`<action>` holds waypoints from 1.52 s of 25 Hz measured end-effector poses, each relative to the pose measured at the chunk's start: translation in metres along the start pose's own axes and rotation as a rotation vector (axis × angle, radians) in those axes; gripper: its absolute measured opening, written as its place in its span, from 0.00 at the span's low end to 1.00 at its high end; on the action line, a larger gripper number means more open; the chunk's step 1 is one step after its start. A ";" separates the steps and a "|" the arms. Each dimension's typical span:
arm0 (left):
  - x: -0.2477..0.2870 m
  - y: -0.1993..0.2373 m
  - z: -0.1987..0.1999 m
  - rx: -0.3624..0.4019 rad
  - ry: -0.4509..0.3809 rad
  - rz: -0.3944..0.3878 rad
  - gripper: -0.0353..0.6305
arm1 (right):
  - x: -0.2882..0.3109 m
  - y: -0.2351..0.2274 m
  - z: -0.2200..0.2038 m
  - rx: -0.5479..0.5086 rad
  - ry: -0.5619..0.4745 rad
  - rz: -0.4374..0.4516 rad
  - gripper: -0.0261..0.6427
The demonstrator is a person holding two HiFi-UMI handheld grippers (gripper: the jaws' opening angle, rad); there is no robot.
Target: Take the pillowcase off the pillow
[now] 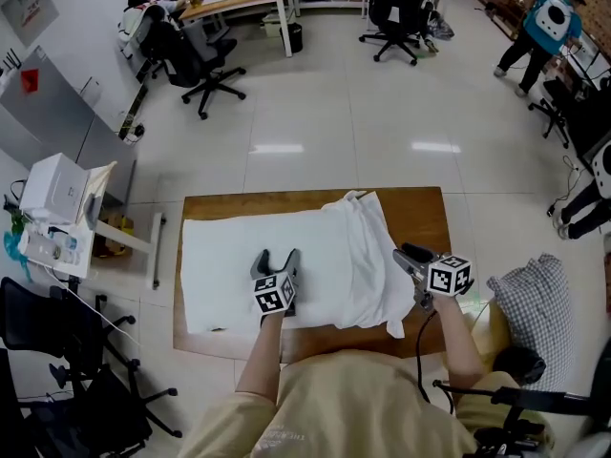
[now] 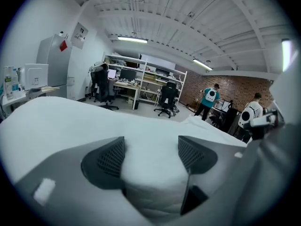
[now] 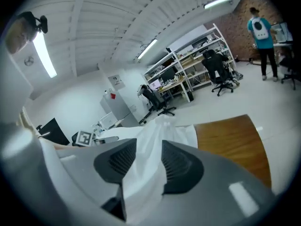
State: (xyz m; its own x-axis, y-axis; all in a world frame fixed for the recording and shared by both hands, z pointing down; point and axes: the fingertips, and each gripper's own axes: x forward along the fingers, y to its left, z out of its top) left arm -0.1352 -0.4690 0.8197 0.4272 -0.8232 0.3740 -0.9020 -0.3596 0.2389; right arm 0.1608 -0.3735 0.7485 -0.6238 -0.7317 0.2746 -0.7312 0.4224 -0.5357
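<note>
A white pillow (image 1: 234, 256) lies on the wooden table (image 1: 420, 213). Its white pillowcase (image 1: 368, 256) is bunched in folds over the pillow's right end. My left gripper (image 1: 275, 256) rests on the pillow near its front edge. In the left gripper view its jaws stand wide and pinch a bulge of the pillow (image 2: 150, 173) between the pads. My right gripper (image 1: 401, 253) is at the right of the bunched cloth. In the right gripper view a fold of the pillowcase (image 3: 157, 131) runs between the pads of the right gripper (image 3: 149, 160), which is shut on it.
Bare wood (image 3: 230, 135) shows to the right of the pillowcase. A checked cushion (image 1: 530, 299) lies on the floor at the right. A white machine on a stand (image 1: 52, 194) is at the left. Office chairs (image 1: 205, 60), desks and people are at the far end.
</note>
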 end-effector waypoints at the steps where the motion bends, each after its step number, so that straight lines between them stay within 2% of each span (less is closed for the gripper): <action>1: 0.001 -0.002 0.001 0.009 -0.004 0.005 0.59 | 0.021 -0.008 0.008 -0.010 0.022 -0.019 0.33; 2: 0.001 -0.004 0.002 0.015 -0.006 0.008 0.59 | 0.043 -0.016 0.012 -0.018 0.051 -0.033 0.43; 3: 0.001 -0.007 0.002 0.020 -0.008 0.011 0.59 | 0.066 -0.023 0.014 -0.015 0.082 -0.036 0.47; 5: 0.005 -0.018 0.002 0.027 -0.006 0.016 0.59 | 0.110 -0.043 0.014 0.032 0.115 -0.001 0.47; 7: 0.012 -0.033 -0.002 0.038 0.002 0.022 0.59 | 0.146 -0.075 0.012 0.106 0.103 0.025 0.47; 10: 0.023 -0.052 -0.008 0.057 0.008 0.029 0.59 | 0.178 -0.119 0.002 0.167 0.140 -0.021 0.46; 12: 0.030 -0.057 -0.010 0.065 0.004 0.030 0.59 | 0.190 -0.139 -0.009 0.162 0.191 -0.040 0.37; 13: 0.033 -0.057 -0.010 0.066 -0.002 0.029 0.59 | 0.191 -0.150 -0.013 0.168 0.191 -0.063 0.24; 16: 0.034 -0.047 -0.007 0.062 -0.020 0.029 0.59 | 0.181 -0.179 -0.019 0.291 0.125 -0.144 0.12; 19: 0.033 -0.036 0.000 0.060 -0.019 0.027 0.59 | 0.157 -0.212 -0.036 0.326 0.171 -0.238 0.08; 22: 0.033 -0.035 0.001 0.033 -0.012 0.034 0.59 | 0.113 -0.259 -0.073 0.373 0.246 -0.397 0.07; 24: 0.034 -0.039 0.001 0.008 -0.013 0.039 0.59 | 0.082 -0.277 -0.087 0.389 0.236 -0.462 0.07; 25: 0.033 -0.037 0.001 0.001 -0.014 0.041 0.59 | 0.073 -0.278 -0.088 0.384 0.211 -0.462 0.07; 29: 0.029 -0.020 0.005 0.012 -0.014 0.040 0.59 | 0.069 -0.241 -0.067 0.354 0.111 -0.363 0.12; 30: 0.028 -0.017 0.007 0.015 -0.014 0.040 0.59 | 0.066 -0.222 -0.057 0.342 0.091 -0.330 0.27; 31: 0.026 -0.015 0.010 0.016 -0.014 0.039 0.58 | 0.061 -0.199 -0.047 0.323 0.070 -0.286 0.49; 32: 0.024 -0.013 0.012 0.013 -0.015 0.038 0.59 | 0.054 -0.169 -0.038 0.292 0.054 -0.233 0.59; 33: 0.021 -0.011 0.015 0.010 -0.016 0.037 0.58 | 0.045 -0.135 -0.032 0.246 0.052 -0.178 0.61; 35: 0.019 -0.007 0.020 0.005 -0.015 0.032 0.58 | 0.020 -0.054 -0.032 0.154 0.123 -0.102 0.61; 38: 0.015 0.003 0.027 -0.008 -0.010 0.018 0.58 | 0.008 0.037 -0.088 0.112 0.315 0.019 0.60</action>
State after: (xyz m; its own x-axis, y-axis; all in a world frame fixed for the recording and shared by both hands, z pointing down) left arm -0.1336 -0.4948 0.8017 0.4100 -0.8341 0.3690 -0.9091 -0.3411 0.2390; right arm 0.1044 -0.3165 0.8010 -0.7045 -0.5157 0.4876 -0.6947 0.3605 -0.6224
